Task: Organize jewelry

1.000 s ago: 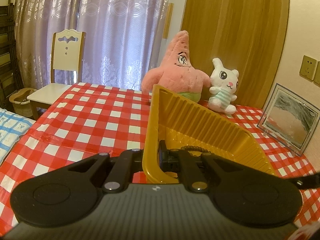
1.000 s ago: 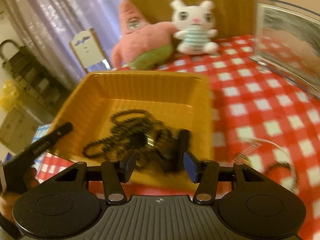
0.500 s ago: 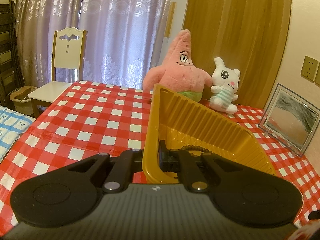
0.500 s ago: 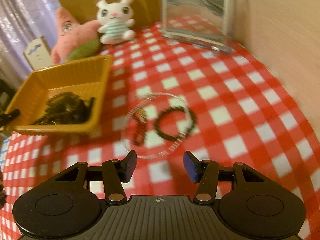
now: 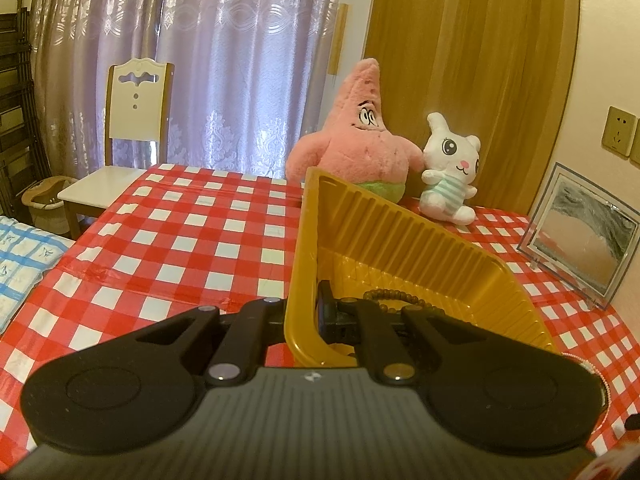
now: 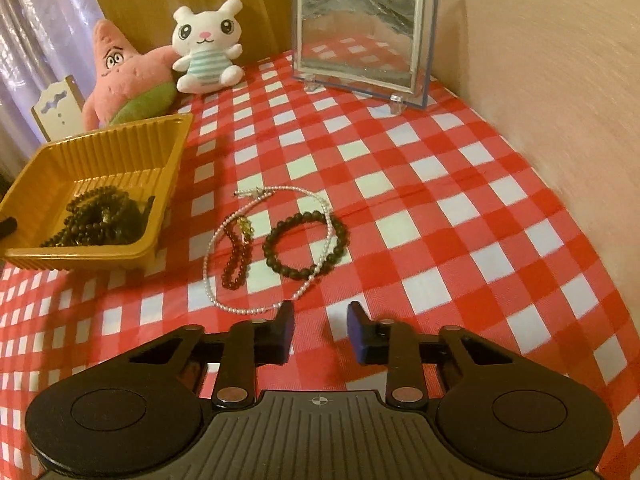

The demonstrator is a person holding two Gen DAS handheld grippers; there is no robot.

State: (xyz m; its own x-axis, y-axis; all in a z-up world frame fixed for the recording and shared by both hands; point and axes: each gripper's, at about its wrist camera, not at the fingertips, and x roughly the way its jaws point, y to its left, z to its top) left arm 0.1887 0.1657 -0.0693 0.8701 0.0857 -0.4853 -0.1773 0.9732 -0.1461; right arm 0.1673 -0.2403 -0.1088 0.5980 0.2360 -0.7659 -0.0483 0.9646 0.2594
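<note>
My left gripper (image 5: 309,307) is shut on the near wall of the yellow ribbed tray (image 5: 400,232), which looks tipped up on the checked cloth. Brown beads (image 5: 394,294) lie inside it. In the right wrist view the tray (image 6: 120,148) holds a heap of dark bead strands (image 6: 100,216). Beside it on the cloth lie a pearl necklace (image 6: 205,272), a red bead bracelet (image 6: 236,260) and a dark bead bracelet (image 6: 280,267). My right gripper (image 6: 320,320) hovers just short of the necklace's near loop, its jaws closing with nothing between them.
A pink star plush (image 6: 124,76) and a white rabbit plush (image 6: 206,52) sit behind the tray. A framed picture (image 6: 360,32) stands at the back right against the wall. A chair (image 5: 136,112) stands past the table's far left edge.
My right gripper swung right, away from above the tray to the loose jewelry on the cloth. The left gripper kept its hold on the tray.
</note>
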